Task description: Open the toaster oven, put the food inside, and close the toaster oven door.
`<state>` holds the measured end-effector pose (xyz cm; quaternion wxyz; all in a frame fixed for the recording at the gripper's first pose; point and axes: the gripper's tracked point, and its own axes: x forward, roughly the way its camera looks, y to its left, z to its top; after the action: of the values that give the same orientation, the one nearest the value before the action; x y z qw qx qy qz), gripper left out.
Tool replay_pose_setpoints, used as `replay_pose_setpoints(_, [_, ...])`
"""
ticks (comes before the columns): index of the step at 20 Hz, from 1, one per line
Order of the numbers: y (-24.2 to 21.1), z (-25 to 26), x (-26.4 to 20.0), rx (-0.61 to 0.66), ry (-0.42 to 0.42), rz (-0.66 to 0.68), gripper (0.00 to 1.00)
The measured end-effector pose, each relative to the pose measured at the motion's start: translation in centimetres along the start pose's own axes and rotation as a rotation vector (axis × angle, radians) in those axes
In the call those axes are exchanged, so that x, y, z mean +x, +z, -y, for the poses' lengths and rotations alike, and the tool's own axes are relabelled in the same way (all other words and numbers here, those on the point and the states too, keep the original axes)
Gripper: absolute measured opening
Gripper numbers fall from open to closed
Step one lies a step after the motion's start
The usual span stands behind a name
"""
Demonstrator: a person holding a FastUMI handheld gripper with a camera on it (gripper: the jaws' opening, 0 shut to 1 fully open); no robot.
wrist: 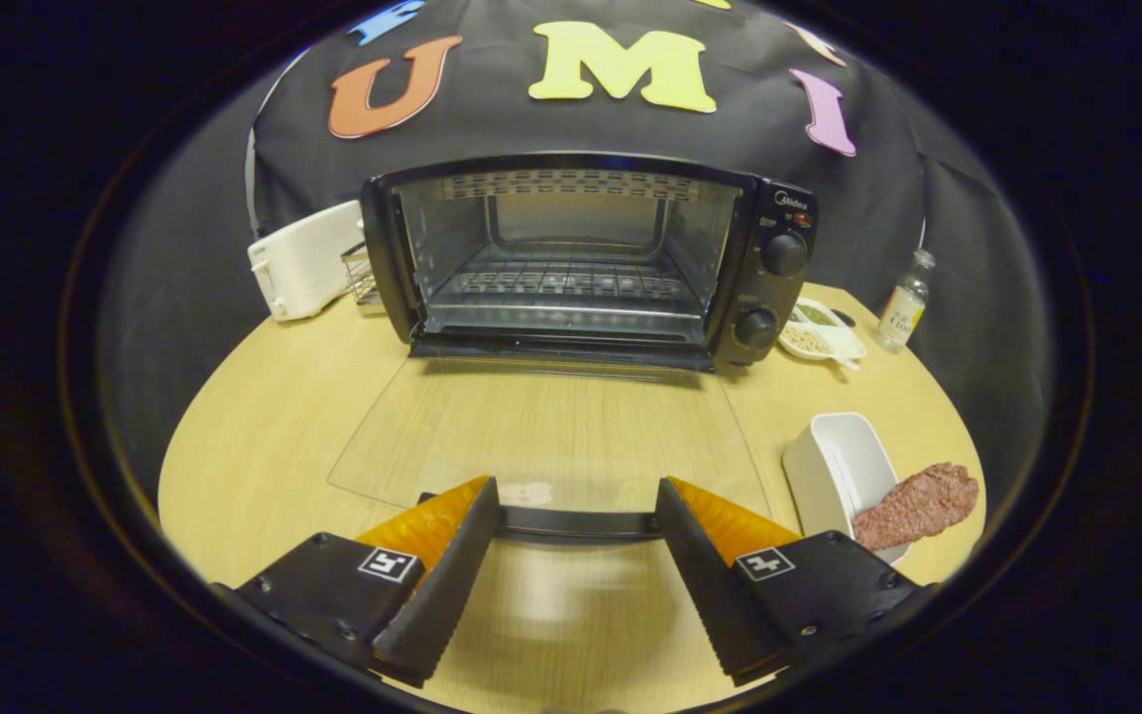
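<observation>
The wooden counter is carrying everything, and the toaster oven is standing at its far side against the booth wall. Its glass door is lying fully open and flat over the counter, reaching toward the tool, and the cavity is showing a bare wire rack with nothing on it. Two knobs are sitting one above the other on the oven's right-hand panel.

A white toaster is standing just left of the oven, with a small wire basket between the two. The tool is sitting with its fingers spread well apart, and the door's dark handle is running across the gap between their tips; neither finger is clearly pressing on it.

To the right of the door, a white rectangular dish is holding one end of the food, a reddish-brown slab of meat, the other end hanging out over the dish's rim. Beyond it, beside the oven's lower knob, a small divided dish is holding pale grains and something green. A small clear bottle is standing just right of that dish
</observation>
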<state>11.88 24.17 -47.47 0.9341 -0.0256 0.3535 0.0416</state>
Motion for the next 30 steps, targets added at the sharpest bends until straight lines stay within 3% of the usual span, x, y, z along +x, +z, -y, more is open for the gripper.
replay_pose_setpoints(7, [0.9, 0.1, -0.7, -0.027, 0.014, 0.031, 1.00])
replay_pose_setpoints(11, [2.0, 2.0, -3.3, -0.054, 0.030, 0.059, 1.00])
replay_pose_setpoints(18, [6.7, 14.0, -7.6, -0.108, -0.011, 0.167, 1.00])
replay_pose_setpoints(22, [7.1, 21.7, -8.5, -0.101, -0.006, 0.159, 1.00])
replay_pose_setpoints(30, [1.7, 28.7, -6.9, -0.012, 0.185, -0.010, 1.00])
